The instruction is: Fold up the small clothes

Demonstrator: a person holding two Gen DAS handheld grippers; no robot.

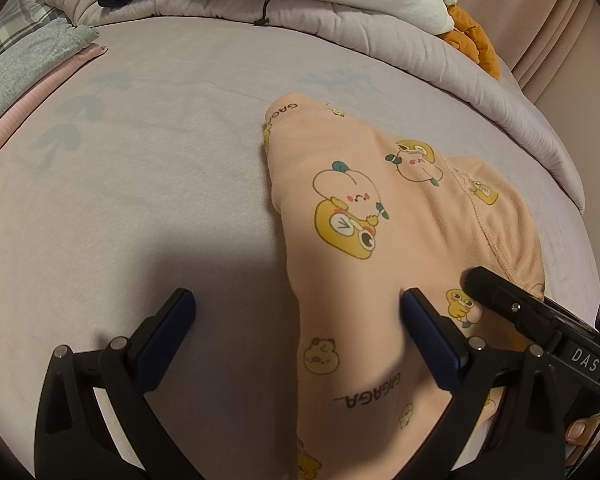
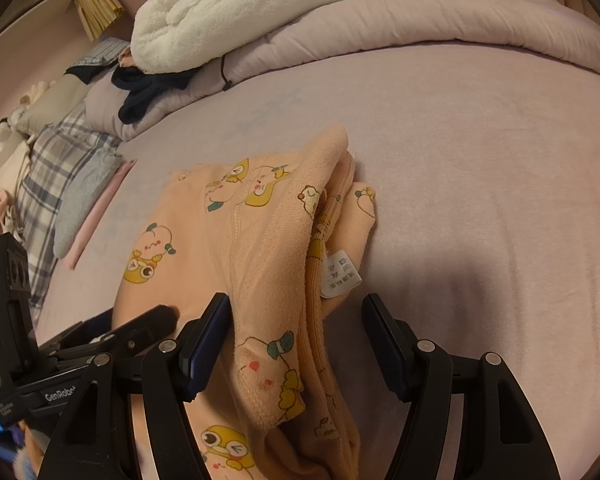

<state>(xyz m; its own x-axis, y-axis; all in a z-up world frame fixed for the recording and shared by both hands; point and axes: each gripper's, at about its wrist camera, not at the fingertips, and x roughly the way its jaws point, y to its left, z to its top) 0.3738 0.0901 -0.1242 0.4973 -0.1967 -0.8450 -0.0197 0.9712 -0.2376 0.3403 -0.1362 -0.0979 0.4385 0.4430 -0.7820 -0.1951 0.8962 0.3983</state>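
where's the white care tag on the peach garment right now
In the right wrist view the care tag sticks out of the right edge of the folded peach garment, just ahead of the right claw, whose open jaws straddle that edge on the bed sheet.

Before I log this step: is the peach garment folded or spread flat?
Folded: the peach garment lies doubled in layers, its care label showing at the stacked edge.

Bare sheet [image 1: 140, 184] left of garment [image 1: 380, 208] — bedding heap [image 1: 340, 12] blocks beyond.
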